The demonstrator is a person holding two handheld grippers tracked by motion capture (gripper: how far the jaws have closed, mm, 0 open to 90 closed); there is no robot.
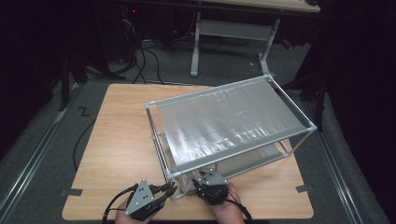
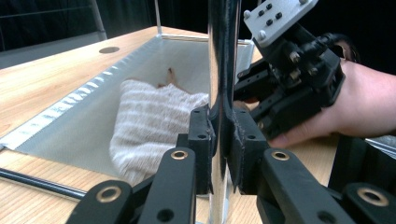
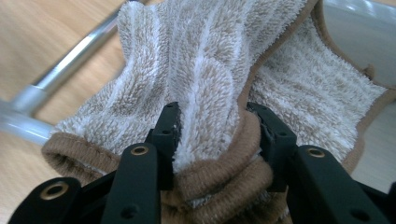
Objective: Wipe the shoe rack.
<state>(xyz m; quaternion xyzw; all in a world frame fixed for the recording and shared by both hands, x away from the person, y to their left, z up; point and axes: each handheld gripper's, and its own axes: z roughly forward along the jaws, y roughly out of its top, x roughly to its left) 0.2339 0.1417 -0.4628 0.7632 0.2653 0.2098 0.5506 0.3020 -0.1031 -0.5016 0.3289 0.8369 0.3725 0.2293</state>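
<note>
Towel: fluffy terry cloth, beige-white stripes, tan ribbed hem. Rack post: polished chrome metal, mirror-glossy. Rack shelves: silvery fabric, slight sheen. Surface: light wood grain, matt. Hand-held gripper: matt black plastic, brass-coloured bushings.

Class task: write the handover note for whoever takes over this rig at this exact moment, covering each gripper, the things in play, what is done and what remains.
Left gripper: shut on the rack's chrome corner post, steadying the two-tier rack.
Right gripper: jaws pinching a bunched fold of the beige striped towel at its brown hem.
Towel: on the rack's lower fabric shelf, near the front corner.
Done: rack braced, towel gripped.
Left: probably draw the towel out from the lower shelf, or settle it there; keep the post held until then.
</note>
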